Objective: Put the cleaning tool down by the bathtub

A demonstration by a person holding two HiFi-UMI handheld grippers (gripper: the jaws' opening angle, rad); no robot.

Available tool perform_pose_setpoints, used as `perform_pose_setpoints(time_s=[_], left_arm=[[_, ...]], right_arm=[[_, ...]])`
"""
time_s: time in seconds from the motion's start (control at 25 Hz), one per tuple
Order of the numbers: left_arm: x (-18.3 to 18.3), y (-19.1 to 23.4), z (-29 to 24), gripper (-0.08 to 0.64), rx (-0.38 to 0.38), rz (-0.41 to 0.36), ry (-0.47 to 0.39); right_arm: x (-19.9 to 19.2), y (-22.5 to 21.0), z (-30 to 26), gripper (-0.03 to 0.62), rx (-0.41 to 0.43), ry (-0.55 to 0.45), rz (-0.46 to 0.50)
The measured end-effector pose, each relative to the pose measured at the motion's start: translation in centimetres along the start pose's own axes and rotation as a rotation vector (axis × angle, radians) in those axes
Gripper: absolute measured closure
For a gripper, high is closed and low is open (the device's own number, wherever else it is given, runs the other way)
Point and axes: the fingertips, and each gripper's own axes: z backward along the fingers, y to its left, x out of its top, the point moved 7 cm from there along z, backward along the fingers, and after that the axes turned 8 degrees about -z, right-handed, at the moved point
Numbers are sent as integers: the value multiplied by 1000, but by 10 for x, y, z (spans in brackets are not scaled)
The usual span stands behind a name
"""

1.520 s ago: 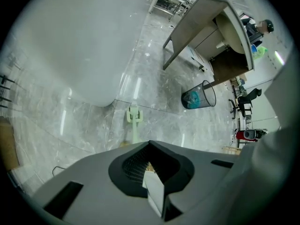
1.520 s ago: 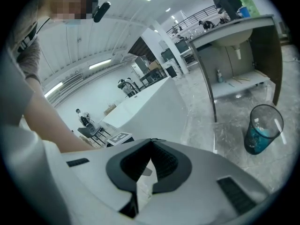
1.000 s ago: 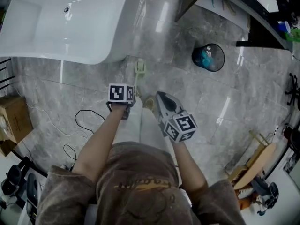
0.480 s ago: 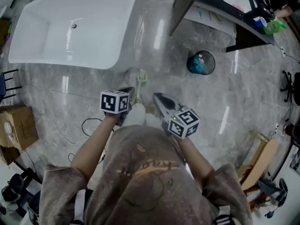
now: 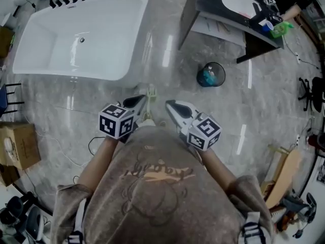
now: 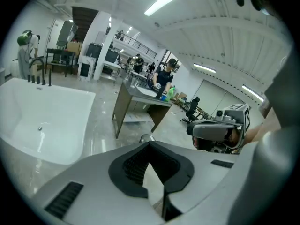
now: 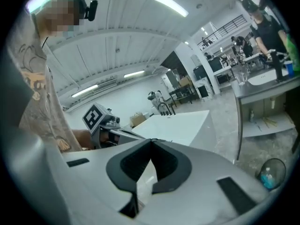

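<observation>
On the floor just beside the bathtub (image 5: 81, 39) lies the cleaning tool (image 5: 151, 92); we hold our left gripper (image 5: 138, 101) and right gripper (image 5: 171, 106) apart from it, both claws pressed together, empty

We look steeply down from head height onto the left gripper (image 5: 143, 98) and right gripper (image 5: 169, 104). Each gripper's camera sits close behind its own jaws, facing out across the room. All three views share the tub (image 5: 76, 39) ahead of the left gripper and the desk (image 5: 223, 6) ahead of the right.
</observation>
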Motion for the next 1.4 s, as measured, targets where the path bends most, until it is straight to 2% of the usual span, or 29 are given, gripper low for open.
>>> perform_pose_setpoints(time_s=[0.16, 0.32, 0.56, 1.0, 1.4], left_arm=[[25, -9, 23, 555, -15, -76, -135], [42, -16, 44, 555, -52, -163, -268], [52, -25, 63, 555, -58, -265, -371], [51, -35, 67, 555, -60, -279, -419], [43, -47, 68, 555, -65, -285, -416]], right_arm=[[23, 8, 14, 594, 18, -84, 53], [38, 19, 21, 594, 37, -119, 118], [49, 31, 35, 594, 77, -143, 171], [50, 36, 39, 594, 156, -184, 229], [43, 54, 36, 594, 214, -143, 255]])
